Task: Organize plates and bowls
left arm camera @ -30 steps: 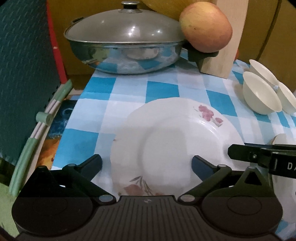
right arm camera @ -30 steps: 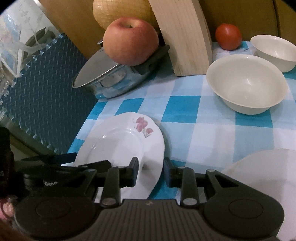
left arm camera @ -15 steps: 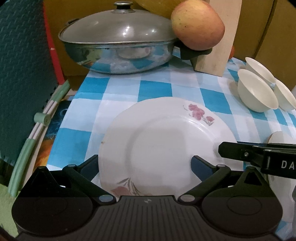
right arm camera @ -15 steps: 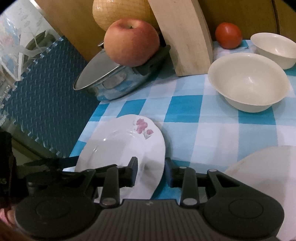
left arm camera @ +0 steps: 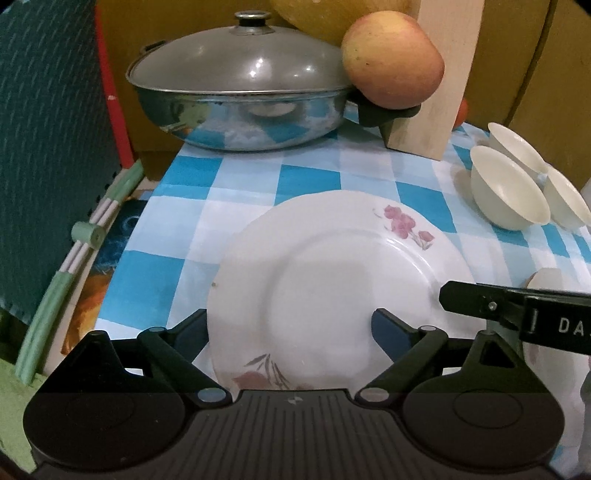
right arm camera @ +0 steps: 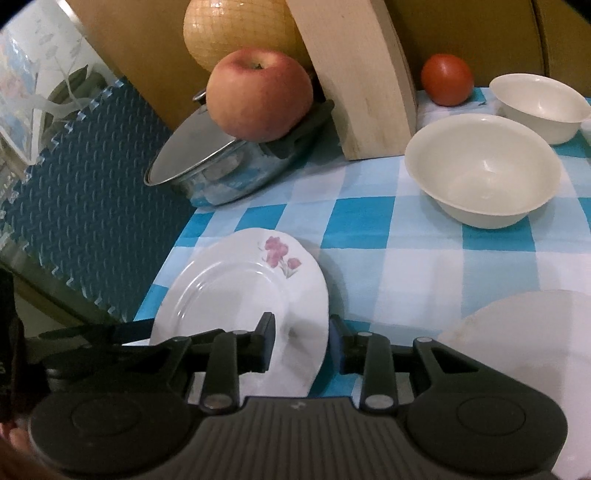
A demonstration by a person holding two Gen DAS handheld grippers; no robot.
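Note:
A white plate with pink flowers [left arm camera: 332, 280] is tilted above the blue-checked cloth [left arm camera: 310, 177], its near part lifted. My left gripper [left arm camera: 288, 328] is open, its fingers on either side of the plate's near part, one under and one over. My right gripper [right arm camera: 301, 341] straddles the plate's right rim [right arm camera: 236, 295] with its jaws part open and a gap showing; it shows in the left wrist view [left arm camera: 498, 310]. Cream bowls [right arm camera: 480, 170] [right arm camera: 539, 103] stand at the back right. A second white plate [right arm camera: 517, 354] lies at the right.
A lidded steel pan [left arm camera: 240, 99] with an apple [left arm camera: 391, 59] on its handle stands at the back. A wooden board [right arm camera: 354, 74] leans beside it, with a tomato [right arm camera: 447, 79] and a netted melon [right arm camera: 236, 33]. A dark foam mat [right arm camera: 85, 192] stands along the left table edge.
The floral plate has shifted a little in both views as both grippers moved slightly. The right gripper's jaws have opened a little around the rim.

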